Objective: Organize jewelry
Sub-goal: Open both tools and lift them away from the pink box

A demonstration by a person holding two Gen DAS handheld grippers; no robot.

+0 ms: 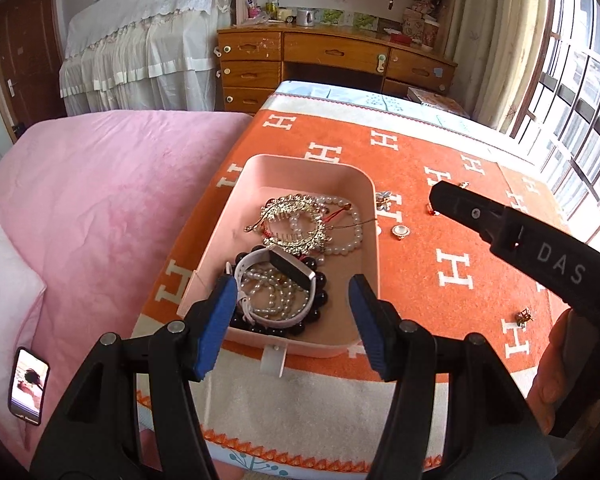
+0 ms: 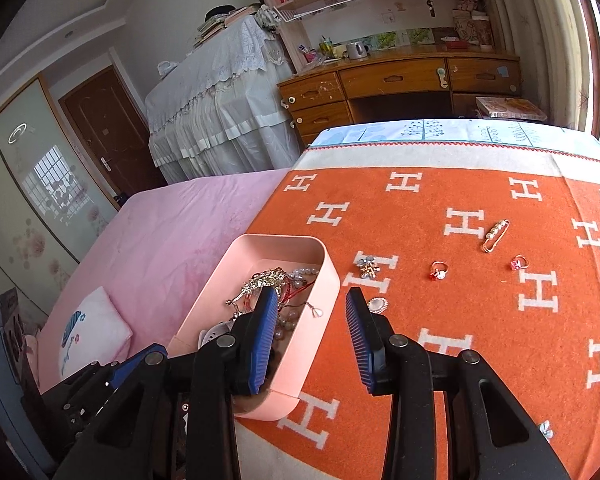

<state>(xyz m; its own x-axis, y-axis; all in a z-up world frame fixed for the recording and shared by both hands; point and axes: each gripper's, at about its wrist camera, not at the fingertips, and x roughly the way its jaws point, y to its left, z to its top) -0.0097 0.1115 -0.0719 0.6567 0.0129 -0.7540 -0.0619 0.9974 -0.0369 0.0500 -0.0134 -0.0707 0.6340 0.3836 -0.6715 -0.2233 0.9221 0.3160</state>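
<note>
On the orange blanket (image 2: pixel 480 320) sits a pink tray (image 1: pixel 236 200) heaped with necklaces and bracelets; left gripper (image 1: pixel 292 320) and right gripper (image 2: pixel 312 340) hover open, empty; oval brooch (image 2: pixel 377 305), rings lie beside

Wooden desk (image 1: pixel 336 56) beside barred window (image 1: pixel 572 92)
</note>
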